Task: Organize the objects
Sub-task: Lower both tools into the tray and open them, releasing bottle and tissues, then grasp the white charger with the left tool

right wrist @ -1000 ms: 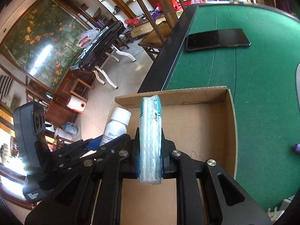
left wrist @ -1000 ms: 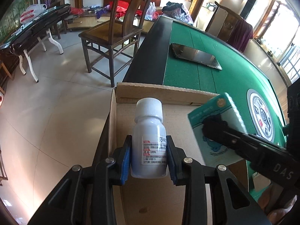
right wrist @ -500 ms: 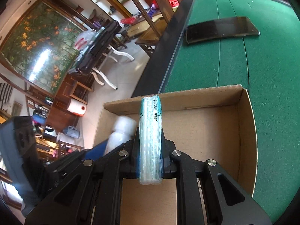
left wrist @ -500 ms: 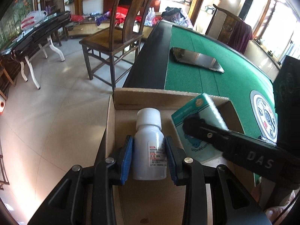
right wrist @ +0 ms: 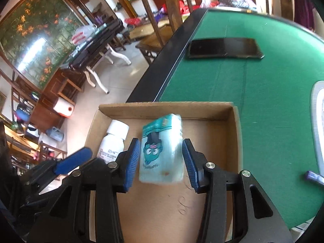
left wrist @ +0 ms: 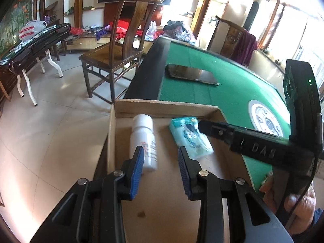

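Tissue pack (right wrist: pixel 162 151) and white bottle (left wrist: pixel 144 139) both lie in the cardboard box (right wrist: pixel 236 133) on the desk (right wrist: pixel 263 81), left gripper (left wrist: pixel 161 168) parted and empty, right gripper (right wrist: pixel 161 162) opening around the pack; a purple item (right wrist: pixel 314 178) waits outside.

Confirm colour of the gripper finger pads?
Blue, ribbed pads on black fingers; clearest in the right wrist view.

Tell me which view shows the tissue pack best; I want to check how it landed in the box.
The right wrist view: the tissue pack fills the centre, printed face up, loose between the opening right gripper in the cardboard box. The left wrist view shows the pack smaller, slanted, partly hidden behind a right gripper finger.
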### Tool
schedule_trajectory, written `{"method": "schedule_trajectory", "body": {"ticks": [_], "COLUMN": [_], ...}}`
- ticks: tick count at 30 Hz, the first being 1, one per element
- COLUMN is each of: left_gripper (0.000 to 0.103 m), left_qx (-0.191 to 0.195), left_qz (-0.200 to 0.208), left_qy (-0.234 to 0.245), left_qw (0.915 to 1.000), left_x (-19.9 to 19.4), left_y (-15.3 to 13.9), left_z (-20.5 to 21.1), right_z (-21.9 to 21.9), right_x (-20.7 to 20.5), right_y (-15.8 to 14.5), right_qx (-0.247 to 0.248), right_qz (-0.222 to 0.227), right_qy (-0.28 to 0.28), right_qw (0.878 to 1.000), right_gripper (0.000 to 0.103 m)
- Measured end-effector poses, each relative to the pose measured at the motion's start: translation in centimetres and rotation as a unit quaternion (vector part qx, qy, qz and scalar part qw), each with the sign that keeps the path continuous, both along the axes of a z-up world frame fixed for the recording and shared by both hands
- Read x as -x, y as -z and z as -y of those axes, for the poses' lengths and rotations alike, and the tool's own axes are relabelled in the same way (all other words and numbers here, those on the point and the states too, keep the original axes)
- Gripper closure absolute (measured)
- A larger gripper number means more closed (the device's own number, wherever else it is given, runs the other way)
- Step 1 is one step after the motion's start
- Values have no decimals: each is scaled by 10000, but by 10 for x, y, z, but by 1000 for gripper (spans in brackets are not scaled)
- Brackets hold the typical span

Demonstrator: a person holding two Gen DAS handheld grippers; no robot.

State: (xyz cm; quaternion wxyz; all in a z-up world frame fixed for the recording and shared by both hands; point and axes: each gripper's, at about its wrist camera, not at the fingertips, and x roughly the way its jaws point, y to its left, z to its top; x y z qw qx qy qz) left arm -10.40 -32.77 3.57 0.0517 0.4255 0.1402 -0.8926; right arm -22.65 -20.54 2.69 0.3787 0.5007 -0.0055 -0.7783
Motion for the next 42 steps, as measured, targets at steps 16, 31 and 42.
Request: {"method": "schedule_trajectory", "body": {"ticks": [16,31,42], "left_gripper": [68,27,27], "left_qx": [451,-545,-1211], "left_qz": [148,769,1126], "left_qy": [745,1171,227], "left_qw": [9961,9886,9860], "left_x": [-46,-3,22], "left_y": [8,15,55], "left_z": [-90,-225,-228], "right_z": [-248,-417,-438], "right_x": [-106,-159,-165], "right_y": [-36,-7,1], "right_qx": [997,1354,1538], "right_qz": [-603,-542,-533], "right_qy": [239,1072,1119], "right_qw": [9929,9835,9803], "right_gripper": [54,54,54]}}
